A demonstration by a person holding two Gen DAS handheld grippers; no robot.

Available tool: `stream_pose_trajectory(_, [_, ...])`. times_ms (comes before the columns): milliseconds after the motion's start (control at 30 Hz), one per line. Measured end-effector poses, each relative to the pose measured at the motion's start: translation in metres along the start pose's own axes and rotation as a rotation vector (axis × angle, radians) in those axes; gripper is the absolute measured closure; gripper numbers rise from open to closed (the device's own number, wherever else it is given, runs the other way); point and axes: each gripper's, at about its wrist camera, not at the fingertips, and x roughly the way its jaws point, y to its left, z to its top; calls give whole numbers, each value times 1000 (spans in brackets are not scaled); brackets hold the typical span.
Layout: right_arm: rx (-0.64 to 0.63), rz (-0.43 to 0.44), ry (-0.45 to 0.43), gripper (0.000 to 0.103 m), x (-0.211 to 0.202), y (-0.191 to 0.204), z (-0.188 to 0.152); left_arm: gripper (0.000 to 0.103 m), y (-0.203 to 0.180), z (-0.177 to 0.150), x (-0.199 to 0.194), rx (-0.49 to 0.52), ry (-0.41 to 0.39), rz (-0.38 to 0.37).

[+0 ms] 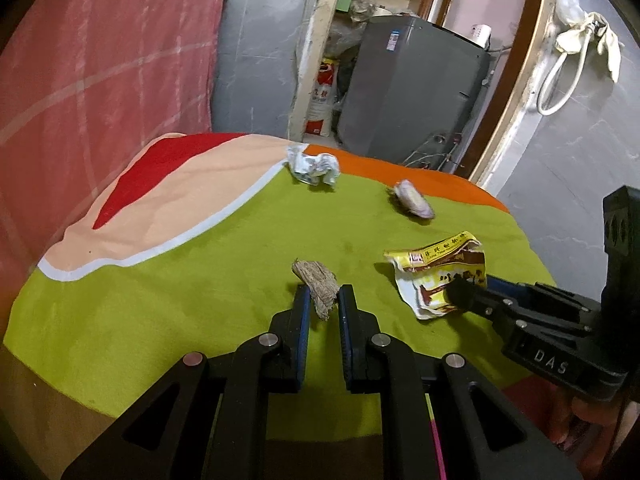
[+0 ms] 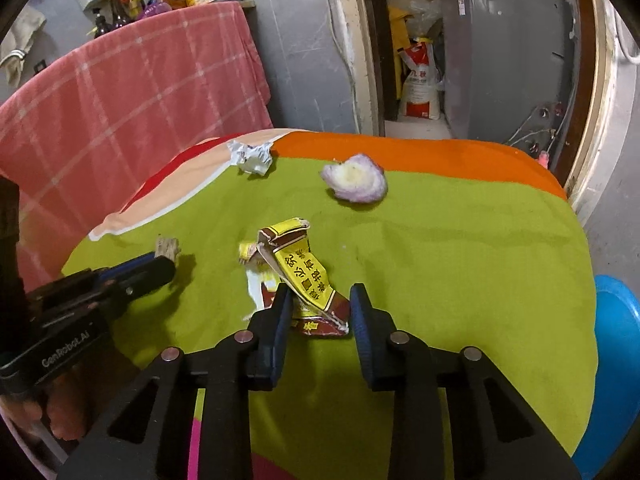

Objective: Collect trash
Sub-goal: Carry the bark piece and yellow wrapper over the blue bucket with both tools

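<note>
On the left of the bright cloth (image 1: 180, 280) that covers the table, we hold the left gripper (image 1: 323, 300) with its jaws pinching a small brown scrap (image 1: 316, 282), which looks like frayed cardboard or wood and sits just off the green fabric. Further right and near us, the right gripper (image 2: 320, 304) has the yellow snack wrapper (image 2: 298, 276) between its jaws; they are only partly drawn in, and from its own view we cannot tell whether both pads press on the foil yet. At the far left edge lies a crumpled silver wrapper (image 2: 253, 158), and to its right, well apart from it, a piece of onion peel (image 2: 354, 178), both untouched. At the right edge, beyond the cloth, we glimpse a blue rim (image 2: 618, 360), perhaps a bin or stool; we cannot say which. We judge the task early: one scrap is gripped, one is being taken, two are left, and nothing visible has been dropped anywhere.
</note>
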Motion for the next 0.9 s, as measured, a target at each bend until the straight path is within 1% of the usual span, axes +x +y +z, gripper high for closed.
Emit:
stream_pose_trajectory(67, [-1, 4, -20, 78, -5, 0, -3, 92, -3, 0, -3, 2, -8, -12])
stream_pose_trajectory(200, [4, -3, -89, 78, -25, -3, -14, 92, -13, -1, -8, 24, -34, -38])
stream_pose_trajectory(300, [29, -10, -158, 78, -42, -11, -24, 92, -25, -2, -12, 36, -53, -64])
stream_pose_trajectory(367, [49, -24, -218, 78, -57, -17, -32, 92, -35, -2, -15, 50, -72, -84])
stream_pose_trajectory(467, [70, -83, -316, 78, -88, -28, -45, 92, -57, -2, -19, 78, -109, -121])
stream_pose_trajectory(567, [106, -133, -390, 78, -116, -43, -55, 92, -78, -2, -23, 102, -140, -160])
stream_pose_trajectory(733, [150, -223, -491, 78, -158, -68, -69, 92, -123, -3, -29, 143, -197, -230])
stream_pose_trajectory(900, [176, -345, -576, 78, -192, -95, -80, 92, -171, -1, -29, 177, -242, -290])
